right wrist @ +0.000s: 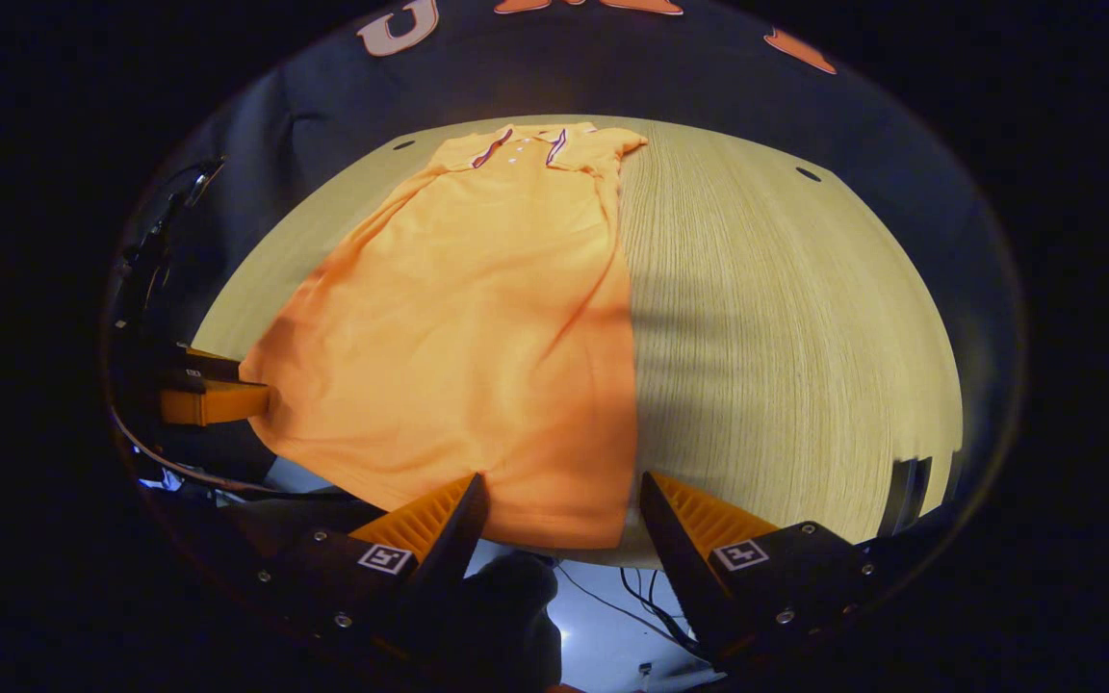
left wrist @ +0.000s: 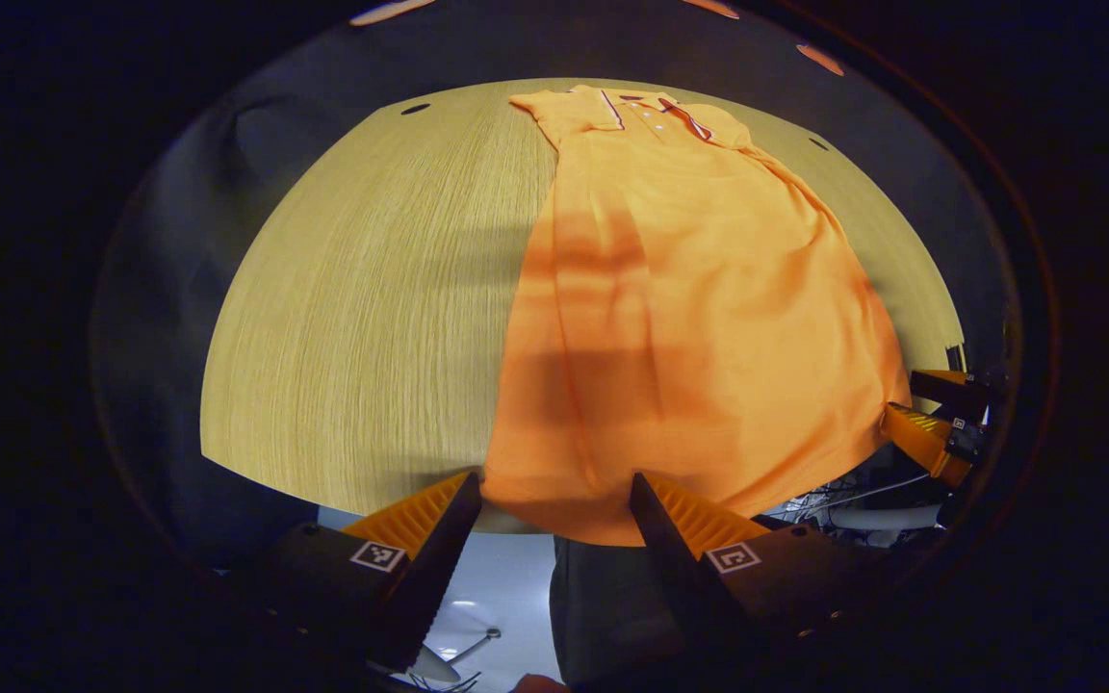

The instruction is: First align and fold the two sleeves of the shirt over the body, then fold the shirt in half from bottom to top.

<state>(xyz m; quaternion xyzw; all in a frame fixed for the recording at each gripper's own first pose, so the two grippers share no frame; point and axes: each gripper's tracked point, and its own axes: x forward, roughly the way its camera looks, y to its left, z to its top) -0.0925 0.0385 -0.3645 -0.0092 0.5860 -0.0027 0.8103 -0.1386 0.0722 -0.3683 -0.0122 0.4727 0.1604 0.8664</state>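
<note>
- Left gripper view: shirt (left wrist: pixel 689 318) lies flat on the table (left wrist: pixel 372 318), collar (left wrist: pixel 656 108) at the far edge, hem hanging just over the near edge.
- Long axis runs near edge to far edge; collar points away from both grippers.
- Sleeves look already folded in: outline is a narrow strip, no sleeve sticking out past the sides. Judgement only, the overlap is hard to read.
- Left gripper (left wrist: pixel 554 496): fingers apart, straddling the hem's left corner at the near edge. Nothing clamped.
- Right gripper view: right gripper (right wrist: pixel 562 496) fingers also apart, straddling the hem's right corner. Not clamped either.
- Each view also shows the other gripper off to the side by the hem; from there I can't tell how its fingers stand.
- So the step in hand looks like the bottom-to-top fold, both hem corners about to be pinched.
- Risks:
  - Hem overhangs the edge, so a finger could close on one layer only; the under layer would stay behind and the fold would come out skewed.
  - Uneven lift between the two sides would twist the strip, and the hem would land off the collar line.
  - Dragging instead of lifting could slide the whole shirt toward the far edge and pull the folded sleeves open.
  - Ripples down the body may get trapped as creases.
</note>
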